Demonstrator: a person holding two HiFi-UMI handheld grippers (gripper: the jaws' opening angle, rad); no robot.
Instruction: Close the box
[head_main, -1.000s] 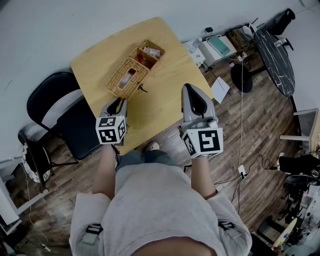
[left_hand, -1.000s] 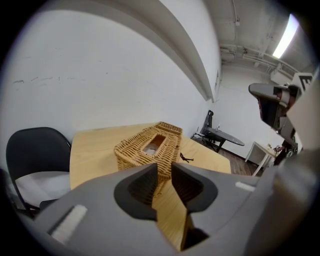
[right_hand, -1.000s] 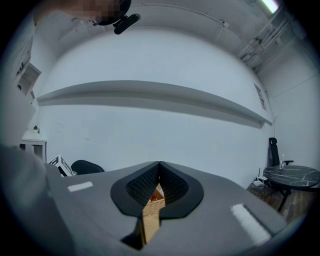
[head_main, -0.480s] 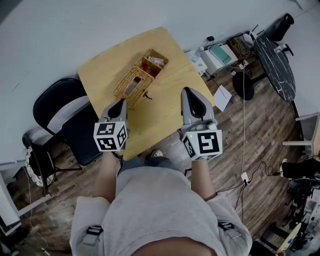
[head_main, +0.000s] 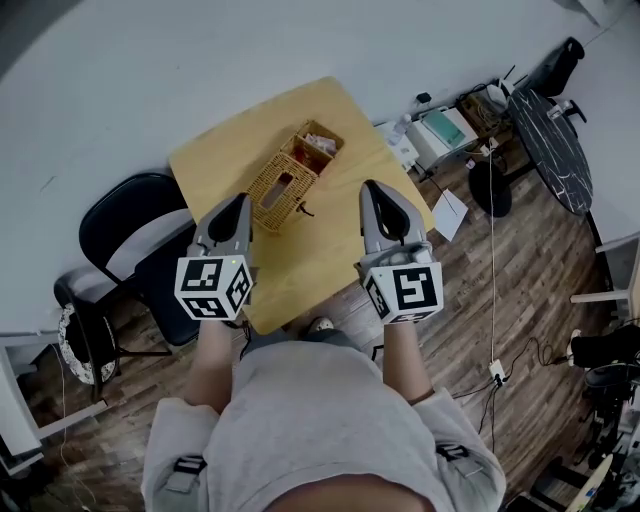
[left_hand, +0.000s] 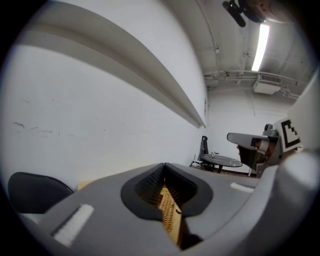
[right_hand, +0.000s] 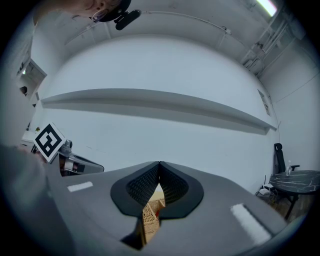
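The left gripper (head_main: 240, 201) and right gripper (head_main: 373, 188), jaws shut together on nothing, have risen and tipped upward within the last second, leaving the wicker box (head_main: 293, 175) on the far table (head_main: 300, 262), far end showing open, still unreached.

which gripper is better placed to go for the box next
Left, probably: the left gripper sits closer to the wicker box than the right gripper; both are shut and empty.
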